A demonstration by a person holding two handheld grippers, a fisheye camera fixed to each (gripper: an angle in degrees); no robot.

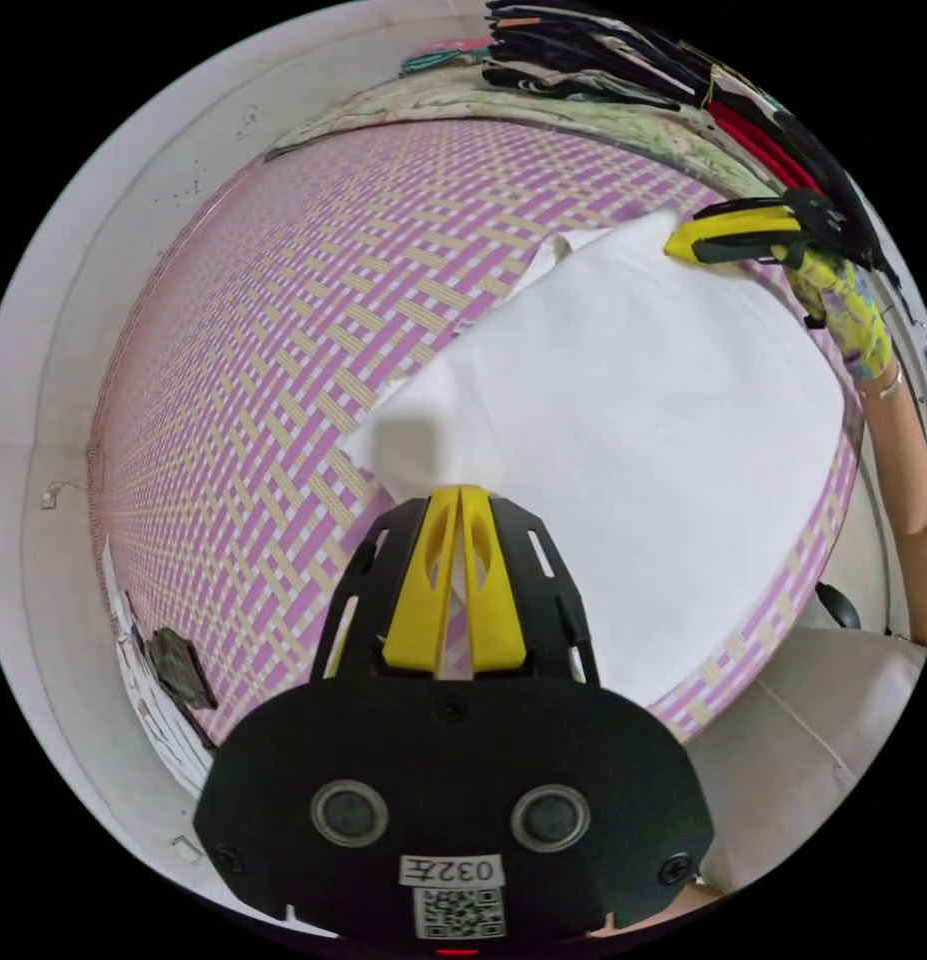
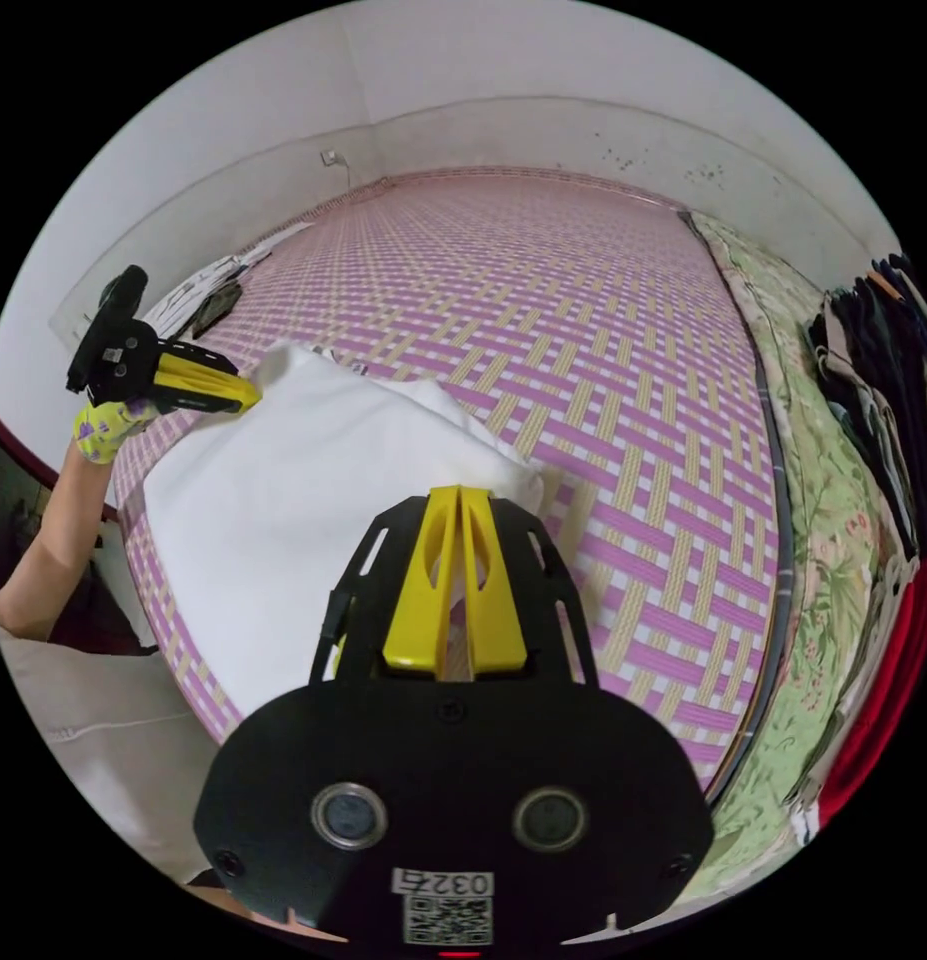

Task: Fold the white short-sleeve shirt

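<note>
The white short-sleeve shirt lies spread on the purple and beige woven mat that covers the bed, close to the near edge where the person stands. The left tool has its yellow jaws pressed together on one corner of the shirt, which is gathered and slightly lifted at the tips. The right tool is likewise clamped on the shirt's opposite corner, the cloth bunched up just past its jaws. In the left gripper view the right tool shows at the far corner of the shirt, held by a hand in a floral glove; in the right gripper view the left tool shows at the shirt's other corner, held by a hand in a matching floral glove. Between the two tools the fabric lies fairly smooth and flat. A pile of dark and red clothes sits on a floral sheet along the mat's right side, well apart from the shirt. White walls surround the bed.
</note>
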